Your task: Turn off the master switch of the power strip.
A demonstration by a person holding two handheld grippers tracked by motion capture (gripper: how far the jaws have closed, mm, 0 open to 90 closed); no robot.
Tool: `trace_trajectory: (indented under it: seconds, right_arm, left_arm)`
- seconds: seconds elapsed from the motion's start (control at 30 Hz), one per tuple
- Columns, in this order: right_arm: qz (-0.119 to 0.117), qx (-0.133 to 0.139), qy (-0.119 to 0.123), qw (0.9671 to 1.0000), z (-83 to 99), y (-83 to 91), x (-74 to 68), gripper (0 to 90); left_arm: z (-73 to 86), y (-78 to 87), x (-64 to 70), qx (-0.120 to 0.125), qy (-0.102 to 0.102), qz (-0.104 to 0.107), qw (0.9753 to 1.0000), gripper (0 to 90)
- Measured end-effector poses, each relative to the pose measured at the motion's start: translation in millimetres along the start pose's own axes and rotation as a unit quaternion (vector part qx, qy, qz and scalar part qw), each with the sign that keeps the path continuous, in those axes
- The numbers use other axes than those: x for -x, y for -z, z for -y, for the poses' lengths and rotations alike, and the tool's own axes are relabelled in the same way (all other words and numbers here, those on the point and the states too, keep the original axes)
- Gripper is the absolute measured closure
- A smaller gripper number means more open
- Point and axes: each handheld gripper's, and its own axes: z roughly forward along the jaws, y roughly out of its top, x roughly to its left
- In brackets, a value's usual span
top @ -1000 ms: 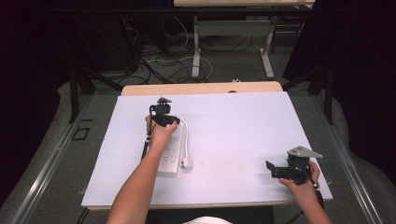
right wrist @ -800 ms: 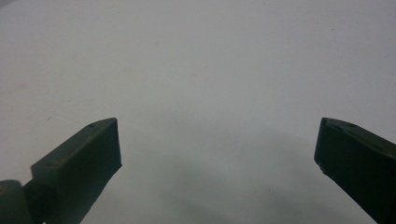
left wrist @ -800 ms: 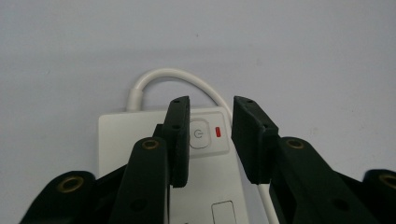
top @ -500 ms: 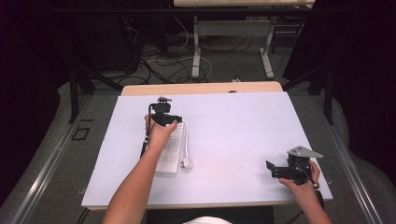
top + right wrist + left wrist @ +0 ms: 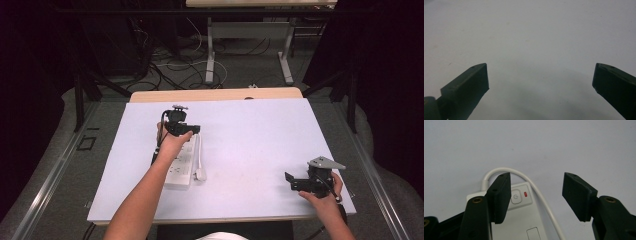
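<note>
White power strip [image 5: 524, 220] under left gripper [image 5: 536, 195] since before, both grippers' jaws apart.

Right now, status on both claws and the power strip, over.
Left claw open, above power strip switch end. Right claw open, over bare table. White cord runs between the left jaws.

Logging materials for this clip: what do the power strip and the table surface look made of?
Power strip: likely smooth, slightly glossy white plastic, moulded button beside a red indicator. Its cord: white, rubbery-looking sheath, bending in a loop. Table surface: matte white, probably laminate; uniform, glare-free.
</note>
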Motion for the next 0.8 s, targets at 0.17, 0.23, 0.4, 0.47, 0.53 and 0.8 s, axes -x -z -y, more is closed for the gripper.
trace_trajectory:
  seconds: [0.17, 0.23, 0.4, 0.47, 0.53, 0.8]
  right_arm:
    - [0.0, 0.001, -0.001, 1.0, 0.0, 0.2, 0.3, 0.1]
    - [0.0, 0.002, 0.002, 1.0, 0.0, 0.1, 0.5, 0.1]
    - [0.0, 0.001, 0.0, 1.0, 0.0, 0.1, 0.1, 0.1]
    - [0.0, 0.002, 0.004, 1.0, 0.0, 0.1, 0.5, 0.1]
    - [0.0, 0.002, 0.004, 1.0, 0.0, 0.1, 0.4, 0.1]
    - [0.0, 0.001, 0.002, 1.0, -0.3, 0.4, -0.2, 0.1]
  left_arm:
    - [2.2, -0.7, 2.3, -0.006, -0.027, 0.002, 0.9996, 33.9]
    - [2.8, 0.1, 3.2, -0.009, -0.043, 0.008, 0.999, 32.6]
    - [3.7, 4.2, 6.7, -0.007, -0.056, 0.012, 0.9983, 30.0]
    - [4.3, 6.1, 8.0, -0.005, -0.054, 0.013, 0.9984, 30.0]
    - [5.0, 7.7, 8.9, -0.002, -0.054, 0.014, 0.9984, 28.6]
    - [5.7, 10.9, 11.0, 0.004, -0.046, 0.019, 0.9988, 18.1]
